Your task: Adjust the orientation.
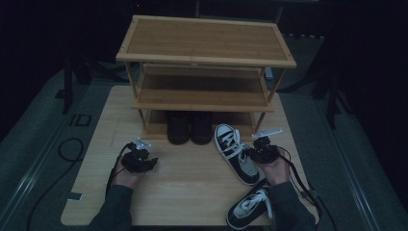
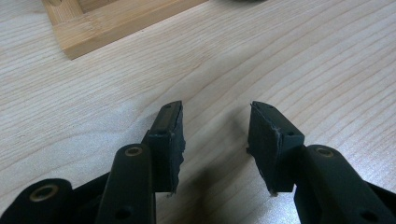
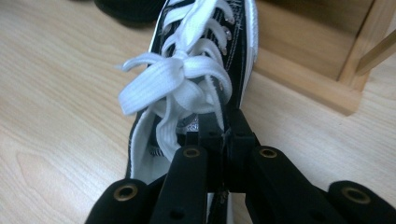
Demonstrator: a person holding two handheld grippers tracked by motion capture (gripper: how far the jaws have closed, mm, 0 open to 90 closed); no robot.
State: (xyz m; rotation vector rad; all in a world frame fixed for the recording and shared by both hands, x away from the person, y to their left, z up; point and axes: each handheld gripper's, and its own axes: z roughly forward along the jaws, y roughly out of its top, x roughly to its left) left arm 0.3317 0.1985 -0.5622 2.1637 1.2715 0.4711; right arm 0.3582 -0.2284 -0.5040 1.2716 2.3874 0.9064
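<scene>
A light wooden table (image 1: 192, 187) carried a three-tier bamboo shoe rack (image 1: 204, 62) standing at its far edge, with a pair of dark boots (image 1: 190, 127) tucked side by side on the lowest tier. The left gripper (image 1: 144, 161) was held in a hand (image 1: 124, 177) low over the bare wood toward the table's left edge, and in the left gripper view its jaws stood apart with nothing between them, the rack's foot (image 2: 88, 28) showing beyond at the upper left. The right gripper (image 1: 254, 153) was toward the right edge, at a black-and-white sneaker (image 1: 236, 153) that lay on the table just in front of the rack's right leg, toe pointing toward the rack. In the right gripper view the jaws were pressed together on the side wall of that sneaker's opening, just behind the knot of its white laces (image 3: 180, 79). A second, matching sneaker (image 1: 250, 209) lay at the near edge, toward the right corner, beside the person's right sleeve (image 1: 288, 204). Black cables (image 1: 303, 185) trailed from the grippers back toward the near edge.
</scene>
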